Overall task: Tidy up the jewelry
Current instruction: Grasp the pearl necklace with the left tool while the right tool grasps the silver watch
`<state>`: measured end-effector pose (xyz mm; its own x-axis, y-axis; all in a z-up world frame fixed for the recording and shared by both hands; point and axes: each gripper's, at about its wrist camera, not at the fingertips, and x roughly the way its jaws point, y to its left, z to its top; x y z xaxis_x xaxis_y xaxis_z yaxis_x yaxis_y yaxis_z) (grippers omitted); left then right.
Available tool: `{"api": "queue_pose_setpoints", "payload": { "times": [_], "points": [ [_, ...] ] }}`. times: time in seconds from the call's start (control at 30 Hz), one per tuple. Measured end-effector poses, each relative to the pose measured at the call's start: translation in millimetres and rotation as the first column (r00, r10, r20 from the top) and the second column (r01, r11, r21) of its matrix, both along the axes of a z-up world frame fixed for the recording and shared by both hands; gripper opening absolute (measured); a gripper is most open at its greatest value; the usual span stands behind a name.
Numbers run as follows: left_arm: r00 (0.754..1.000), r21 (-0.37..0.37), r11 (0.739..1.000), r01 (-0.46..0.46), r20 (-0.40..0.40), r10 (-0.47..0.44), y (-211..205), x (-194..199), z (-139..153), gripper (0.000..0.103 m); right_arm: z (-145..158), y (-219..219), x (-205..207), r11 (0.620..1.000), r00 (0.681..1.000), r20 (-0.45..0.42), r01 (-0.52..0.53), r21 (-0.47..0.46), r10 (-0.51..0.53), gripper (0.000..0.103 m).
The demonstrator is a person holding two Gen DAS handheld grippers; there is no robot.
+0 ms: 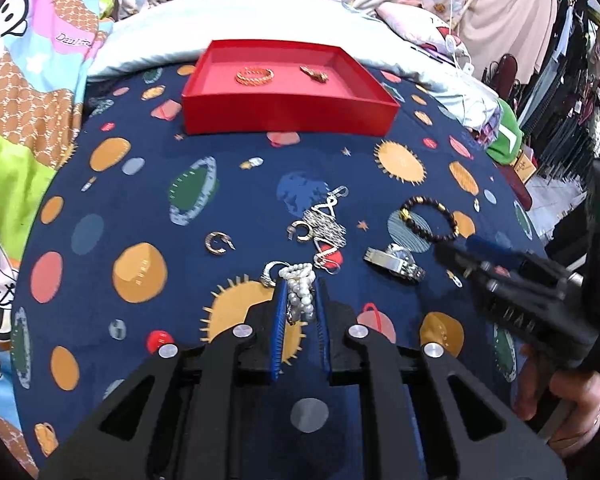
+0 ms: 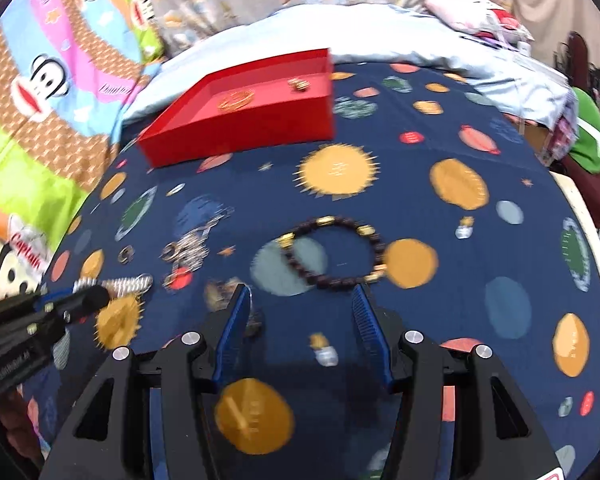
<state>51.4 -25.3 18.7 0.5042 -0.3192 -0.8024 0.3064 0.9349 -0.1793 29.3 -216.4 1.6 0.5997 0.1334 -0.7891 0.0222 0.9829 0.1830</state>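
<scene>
Two items in tray: a gold bangle [image 1: 255, 75] and a small gold piece [image 1: 314, 73] lay inside the red tray [image 1: 288, 118], at the far side of the planet-print cloth [image 1: 140, 208].
Left gripper [image 1: 300, 292]: its blue fingers [image 1: 280, 304] were pressed against a bunched pearl bracelet [image 1: 299, 288], gripping it.
Right gripper [image 2: 298, 300]: fingers spread wide, holding nothing, just short of the dark bead bracelet [image 2: 334, 254].
Loose on cloth: a silver watch [image 1: 394, 262], a silver mesh bracelet [image 1: 324, 230], and a small hoop [image 1: 219, 242] near the middle.
</scene>
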Motion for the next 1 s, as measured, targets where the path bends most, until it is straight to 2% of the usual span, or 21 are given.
{"api": "queue_pose_setpoints", "payload": {
  "times": [0.27,0.57,0.63,0.73,0.83,1.0],
  "points": [
    [0.999,-0.014,0.999,-0.042,0.012,0.042,20,3,8,0.013,-13,26,10,0.998,0.998,-0.032,-0.061,-0.007,0.060,0.053],
    [0.996,-0.025,0.996,-0.083,-0.011,0.083,35,10,2,0.013,-16,39,14,0.994,0.996,-0.027,-0.088,-0.056,0.087,0.052],
    [0.996,-0.026,0.996,-0.084,-0.014,0.083,35,10,0,0.013,-16,39,14,0.994,0.996,-0.026,-0.089,-0.065,0.088,0.047],
    [0.996,-0.029,0.996,-0.083,-0.019,0.082,37,10,-1,0.013,-16,41,14,0.992,0.995,-0.025,-0.097,-0.075,0.096,0.031],
    [0.996,-0.031,0.996,-0.087,-0.022,0.087,38,9,-2,0.013,-16,44,13,0.989,0.995,-0.026,-0.101,-0.104,0.099,0.028],
    [0.996,-0.033,0.996,-0.088,-0.014,0.087,39,9,-1,0.013,-13,37,10,0.994,0.996,-0.023,-0.087,-0.070,0.085,0.020]
  ]
}}
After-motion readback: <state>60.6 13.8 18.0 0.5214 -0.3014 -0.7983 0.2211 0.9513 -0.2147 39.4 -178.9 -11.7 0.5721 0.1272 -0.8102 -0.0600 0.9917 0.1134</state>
